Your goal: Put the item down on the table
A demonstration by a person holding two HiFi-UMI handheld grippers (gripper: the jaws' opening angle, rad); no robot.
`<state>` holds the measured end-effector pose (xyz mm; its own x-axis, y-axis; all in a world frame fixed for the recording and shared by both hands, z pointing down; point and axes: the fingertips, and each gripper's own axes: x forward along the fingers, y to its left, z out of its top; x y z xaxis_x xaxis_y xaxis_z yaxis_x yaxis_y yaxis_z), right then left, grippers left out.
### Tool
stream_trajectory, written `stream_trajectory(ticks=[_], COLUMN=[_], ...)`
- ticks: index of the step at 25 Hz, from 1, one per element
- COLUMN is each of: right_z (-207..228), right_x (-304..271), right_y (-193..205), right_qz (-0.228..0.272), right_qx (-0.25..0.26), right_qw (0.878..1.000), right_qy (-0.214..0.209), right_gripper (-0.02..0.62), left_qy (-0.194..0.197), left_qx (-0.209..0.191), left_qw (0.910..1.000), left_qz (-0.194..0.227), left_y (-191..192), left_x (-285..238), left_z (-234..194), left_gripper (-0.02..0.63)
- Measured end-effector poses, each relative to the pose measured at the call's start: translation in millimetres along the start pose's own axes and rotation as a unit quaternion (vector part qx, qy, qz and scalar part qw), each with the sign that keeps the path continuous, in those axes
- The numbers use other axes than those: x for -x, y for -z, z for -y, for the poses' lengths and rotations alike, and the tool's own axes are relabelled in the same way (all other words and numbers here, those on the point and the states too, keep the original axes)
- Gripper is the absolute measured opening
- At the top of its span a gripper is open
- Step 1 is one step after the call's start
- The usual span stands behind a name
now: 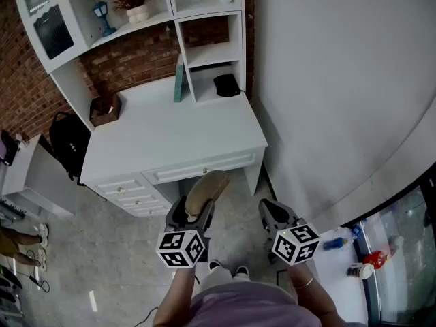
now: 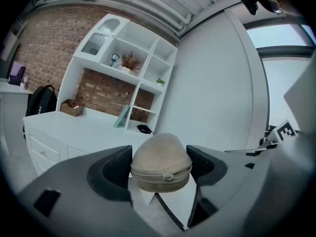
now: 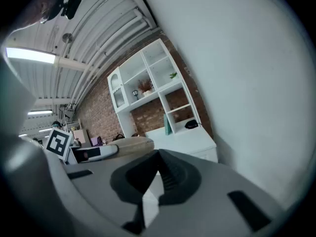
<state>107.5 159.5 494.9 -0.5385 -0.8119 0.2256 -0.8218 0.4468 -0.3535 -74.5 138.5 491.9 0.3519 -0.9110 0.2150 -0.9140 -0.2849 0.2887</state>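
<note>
Pouch (image 2: 161,158) first: it is a tan zipped one, and it sits clamped between the two jaws of my left gripper (image 1: 197,212), which stand wide because the pouch fills the whole gap. Its zip faces the camera in the left gripper view, and the dark pads press on both its sides. From the head view I see it held in the air over the grey floor (image 1: 102,264), just in front of the drawers of the white desk (image 1: 170,138), not on the desktop.

My right gripper (image 3: 158,158) has its jaws brought together with nothing between them. It hangs beside the left one, close to the curved white wall (image 1: 340,101).

On the desk, well apart from the pouch, I can see a brown box (image 1: 104,109), a leaning teal book (image 1: 178,79) and a black object (image 1: 226,84) in a lower shelf opening.
</note>
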Motion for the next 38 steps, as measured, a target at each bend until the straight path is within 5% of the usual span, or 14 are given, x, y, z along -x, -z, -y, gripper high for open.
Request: stream_trajectory(ticks=[23,38], right_z=[29.6,73.1], right_x=[11.2,-106.1], right_y=[-10.5,-46.3], right_qz=[0.026,0.036], right_qx=[0.021,0.014], right_qw=[0.999,0.997], right_qy=[0.031,0.068], right_gripper=[-0.002,-0.002], left_qy=[0.021,0.069], left_qx=[-0.049,-0.056], left_qw=[0.9986,0.9960], left_qz=[-0.001,-0.006], left_y=[-5.5,-40.2], left_x=[-29.9,-165.4], left_z=[30.5,-25.2], left_gripper=[0.344,0.339])
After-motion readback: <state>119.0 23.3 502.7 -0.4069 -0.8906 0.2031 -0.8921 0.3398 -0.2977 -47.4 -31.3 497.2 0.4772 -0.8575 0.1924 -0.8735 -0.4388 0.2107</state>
